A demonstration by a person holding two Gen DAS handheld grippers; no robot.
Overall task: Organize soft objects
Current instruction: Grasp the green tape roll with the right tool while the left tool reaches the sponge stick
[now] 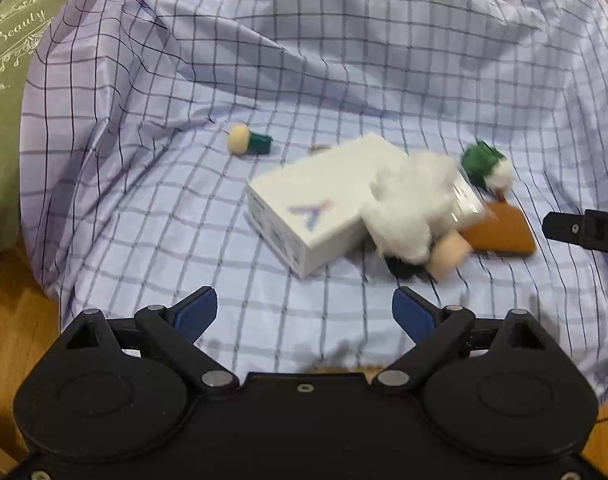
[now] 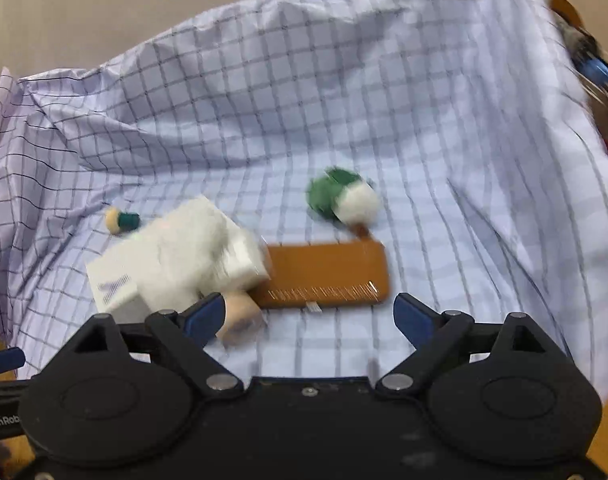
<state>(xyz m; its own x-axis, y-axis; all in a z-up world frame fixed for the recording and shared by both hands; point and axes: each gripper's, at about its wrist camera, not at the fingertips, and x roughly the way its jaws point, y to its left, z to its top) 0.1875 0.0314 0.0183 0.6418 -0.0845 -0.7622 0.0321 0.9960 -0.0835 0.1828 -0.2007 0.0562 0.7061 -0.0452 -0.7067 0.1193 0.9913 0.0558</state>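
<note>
Reaching for the white fluffy toy (image 1: 410, 210) looks like the step in hand; it lies draped over the right end of the white box (image 1: 304, 216), with the brown pouch (image 2: 324, 274) just beside that end of the box. Both tools are spread with nothing between the fingers: the left tool (image 1: 305, 312) hovers in front of the box, the right tool (image 2: 308, 314) near the pouch. Better to pinch the fur high, clear of the box edge, and lift straight so the box is not dragged across the checked cloth (image 1: 263, 80).
</note>
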